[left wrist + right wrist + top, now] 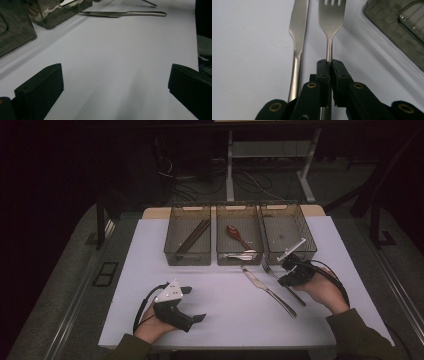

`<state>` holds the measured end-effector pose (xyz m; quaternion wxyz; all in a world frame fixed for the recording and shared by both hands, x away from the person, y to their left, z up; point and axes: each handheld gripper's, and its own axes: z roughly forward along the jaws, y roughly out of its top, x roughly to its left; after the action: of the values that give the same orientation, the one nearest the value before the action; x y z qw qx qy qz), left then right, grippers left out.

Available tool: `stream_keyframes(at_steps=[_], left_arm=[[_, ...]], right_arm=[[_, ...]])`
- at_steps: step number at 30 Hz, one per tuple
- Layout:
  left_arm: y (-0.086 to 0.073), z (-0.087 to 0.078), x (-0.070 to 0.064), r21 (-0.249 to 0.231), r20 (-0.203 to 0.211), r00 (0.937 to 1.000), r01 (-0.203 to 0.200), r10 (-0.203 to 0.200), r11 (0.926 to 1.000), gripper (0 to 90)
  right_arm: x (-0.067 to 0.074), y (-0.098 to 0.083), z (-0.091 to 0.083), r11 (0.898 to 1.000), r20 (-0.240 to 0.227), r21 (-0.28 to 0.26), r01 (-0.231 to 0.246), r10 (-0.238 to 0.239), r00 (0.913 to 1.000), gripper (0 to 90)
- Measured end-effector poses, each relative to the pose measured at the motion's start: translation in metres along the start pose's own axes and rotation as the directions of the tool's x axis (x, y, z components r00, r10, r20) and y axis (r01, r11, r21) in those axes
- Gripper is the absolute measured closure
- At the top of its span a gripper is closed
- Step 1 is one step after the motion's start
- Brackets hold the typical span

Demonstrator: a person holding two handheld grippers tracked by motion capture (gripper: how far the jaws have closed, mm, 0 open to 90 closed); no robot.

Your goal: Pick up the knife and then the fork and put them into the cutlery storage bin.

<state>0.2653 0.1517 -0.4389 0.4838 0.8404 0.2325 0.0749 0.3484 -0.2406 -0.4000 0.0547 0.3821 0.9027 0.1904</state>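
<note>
- High view: the right gripper (pixel 288 268) sits at the near right corner of the middle clear smoked-plastic bin (pixel 239 256), its jaws closed on the handle of a silver metal fork (pixel 267 268), whose tines lie just in front of that bin's near wall.
- A silver metal table knife (pixel 267 291) lies on the white table top (pixel 220 315), just left of the fork and slanting away from the middle bin toward the person.
- The middle bin holds a dark red-brown spoon (pixel 236 234); the left smoked-plastic bin (pixel 172 257) beside it holds dark chopsticks (pixel 193 237); the right smoked-plastic bin (pixel 306 251) stands on its other side.
- The left gripper (pixel 192 304) rests well in front of the left bin, jaws spread wide with nothing between them.
- Left gripper view: both black jaws stand far apart over bare white table; the knife (pixel 122 14) lies beyond, beside a bin's corner (pixel 53 17).
- Right gripper view: the jaws pinch the fork's (pixel 330 22) thin neck, tines pointing away; the knife (pixel 297 42) lies alongside at its left, a bin's wall (pixel 392 37) at upper right.
</note>
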Motion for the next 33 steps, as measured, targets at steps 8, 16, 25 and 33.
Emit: stream_keyframes(at_steps=[8,16,25,33], left_arm=[[0.0,0.0,0.0,-0.001,0.001,1.0,0.001,-0.001,1.0,0.0],[0.0,0.0,0.0,-0.001,0.001,1.0,0.001,-0.001,1.0,0.0],[0.0,0.0,0.0,-0.001,0.0,1.0,0.0,0.0,1.0,0.0],[0.0,0.0,0.0,0.0,0.0,1.0,-0.001,0.001,1.0,0.0]], right_arm=[[-0.008,-0.004,-0.011,0.994,-0.018,-0.105,-0.029,0.027,0.9995,84.1],[-0.019,-0.01,-0.019,0.976,-0.022,-0.2,-0.086,0.083,0.9963,84.1],[-0.035,-0.02,-0.031,0.929,-0.052,-0.331,-0.165,0.156,0.9863,84.1],[-0.047,-0.028,-0.037,0.88,-0.084,-0.424,-0.216,0.199,0.9763,84.1]])
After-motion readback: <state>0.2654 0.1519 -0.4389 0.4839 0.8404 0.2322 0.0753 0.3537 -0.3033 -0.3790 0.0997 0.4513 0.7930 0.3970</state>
